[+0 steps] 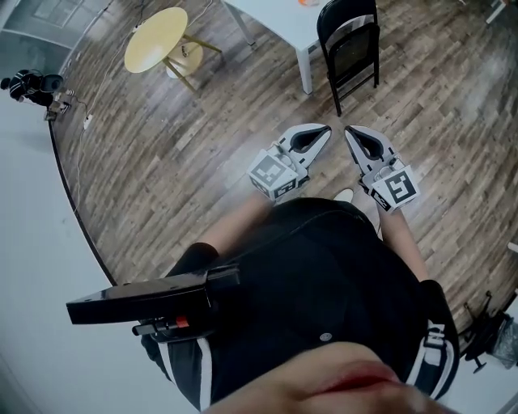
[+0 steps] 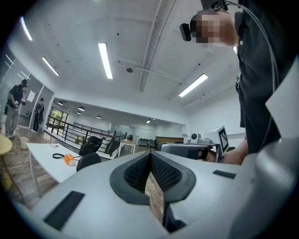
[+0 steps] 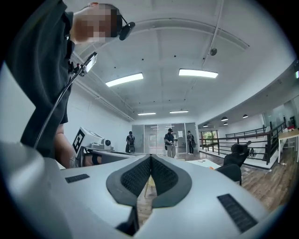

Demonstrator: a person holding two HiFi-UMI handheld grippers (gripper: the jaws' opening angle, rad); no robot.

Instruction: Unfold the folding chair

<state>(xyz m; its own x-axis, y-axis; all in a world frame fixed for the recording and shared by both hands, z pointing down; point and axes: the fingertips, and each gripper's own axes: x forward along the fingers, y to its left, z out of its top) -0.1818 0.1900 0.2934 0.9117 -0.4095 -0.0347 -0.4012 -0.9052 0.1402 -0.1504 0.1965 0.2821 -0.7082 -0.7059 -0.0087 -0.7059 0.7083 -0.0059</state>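
The folding chair (image 1: 350, 48) stands on the floor (image 1: 202, 121) at the far side, just beside the right corner of the surface (image 1: 279, 20). A round table (image 1: 155, 39) stands well to its left. The left tool (image 1: 324, 131) and the right tool (image 1: 351, 133) are side by side nearer the person, apart from the chair.
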